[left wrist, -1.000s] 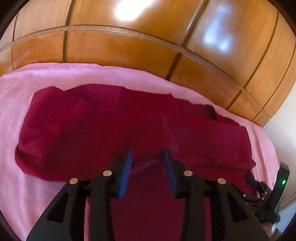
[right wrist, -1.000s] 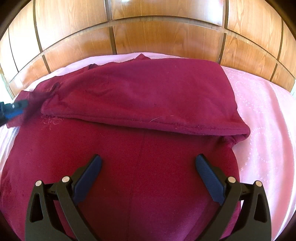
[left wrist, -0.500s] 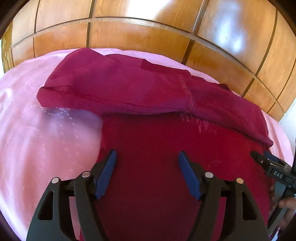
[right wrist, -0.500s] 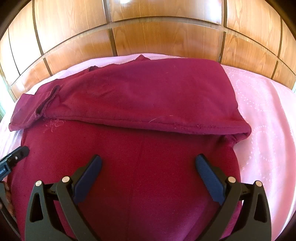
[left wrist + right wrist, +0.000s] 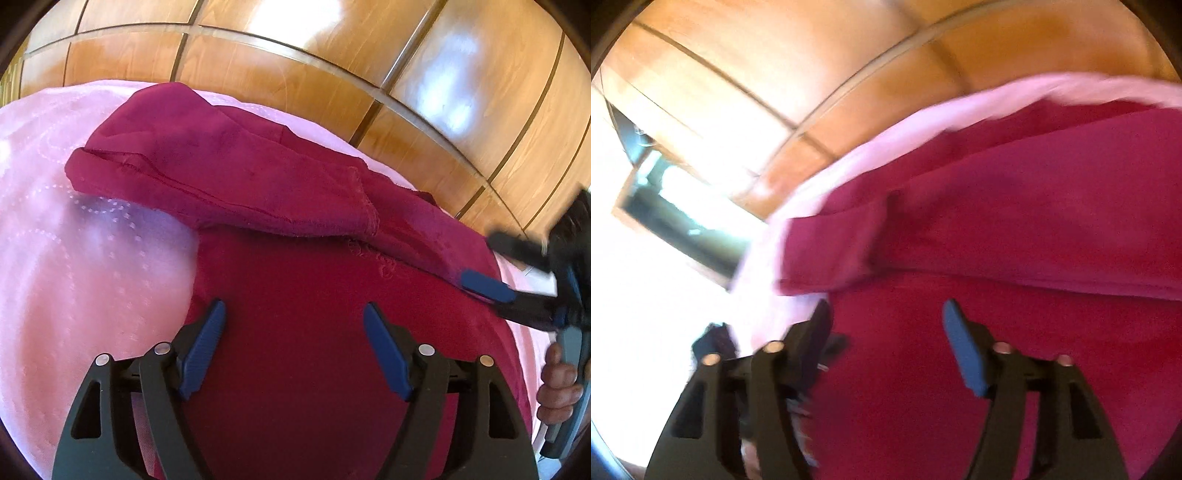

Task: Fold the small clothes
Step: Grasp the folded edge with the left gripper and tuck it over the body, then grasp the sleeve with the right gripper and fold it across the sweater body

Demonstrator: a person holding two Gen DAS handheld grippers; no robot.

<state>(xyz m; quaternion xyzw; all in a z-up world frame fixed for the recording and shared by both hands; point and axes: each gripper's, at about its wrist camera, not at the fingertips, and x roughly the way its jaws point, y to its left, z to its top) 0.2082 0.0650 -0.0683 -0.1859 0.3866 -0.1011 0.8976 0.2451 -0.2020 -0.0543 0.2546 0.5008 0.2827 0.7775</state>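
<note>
A dark red garment (image 5: 295,295) lies on a pink bed cover (image 5: 74,277), its far part folded forward into a thick band (image 5: 240,184). My left gripper (image 5: 293,325) is open and empty just above the garment's near part. My right gripper (image 5: 495,266) shows at the right of the left wrist view, open, at the right end of the fold. In the blurred right wrist view the right gripper (image 5: 886,325) is open over the garment (image 5: 1015,258), near the left end of the fold.
A glossy wooden panelled headboard (image 5: 332,74) rises right behind the bed. A bright window (image 5: 676,206) shows at the left of the right wrist view. The pink cover (image 5: 886,140) extends left of the garment.
My left gripper let go of the fold, opened wide and drew back. My right gripper swung left across the garment and narrowed a little; its view is now blurred.
</note>
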